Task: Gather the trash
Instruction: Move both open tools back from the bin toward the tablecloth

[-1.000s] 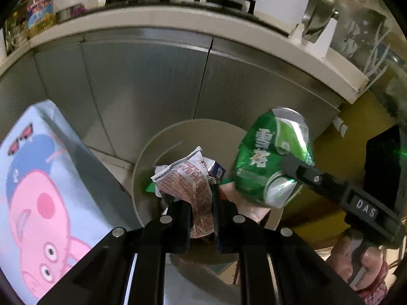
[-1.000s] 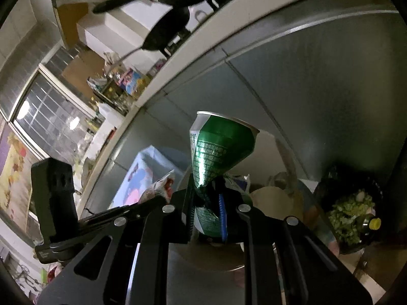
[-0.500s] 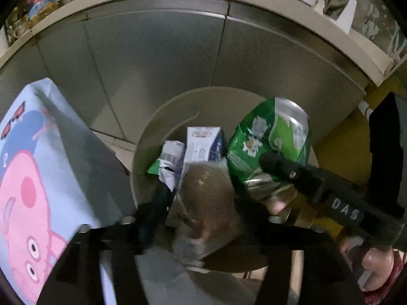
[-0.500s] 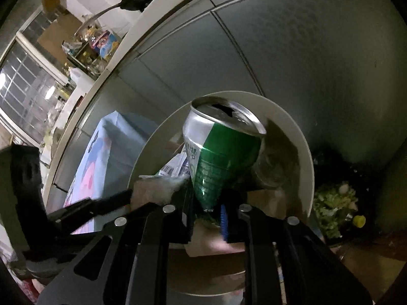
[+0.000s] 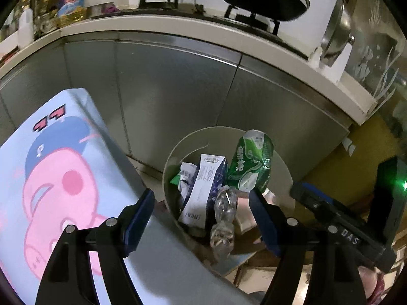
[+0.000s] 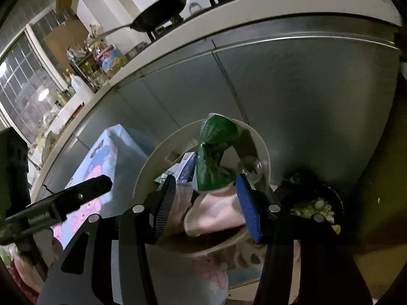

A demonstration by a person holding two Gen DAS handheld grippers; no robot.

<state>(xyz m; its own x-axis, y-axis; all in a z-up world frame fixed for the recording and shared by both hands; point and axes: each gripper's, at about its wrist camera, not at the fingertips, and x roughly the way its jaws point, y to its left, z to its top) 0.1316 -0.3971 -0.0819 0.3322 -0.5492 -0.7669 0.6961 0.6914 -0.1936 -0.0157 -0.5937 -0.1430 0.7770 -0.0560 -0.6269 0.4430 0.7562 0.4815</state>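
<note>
Both tools have just been opening: left tool (image 5: 201, 200) wide, right tool (image 6: 206, 190) parted, both empty; crushed green aluminium can (image 5: 251, 162) leans at one o'clock in the round cream plastic bin (image 5: 282, 162).

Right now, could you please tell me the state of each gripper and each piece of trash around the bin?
Left gripper: open, empty, jaws just opened.
Right gripper: open, empty, jaws just opened.
Crushed green drink can: released, upright in bin.
Round beige waste bin: uncovered, nearly full.
White-and-blue carton: crumpled, in bin.
Clear plastic bottle: crushed, in bin.

Bin (image 5: 170, 175) mouth is crowded by green can (image 5: 251, 162), carton (image 5: 203, 188) and crushed bottle (image 5: 223, 218). Access is flanked left by blue cartoon box (image 5: 58, 178), behind by steel cabinet doors (image 5: 178, 89).
</note>
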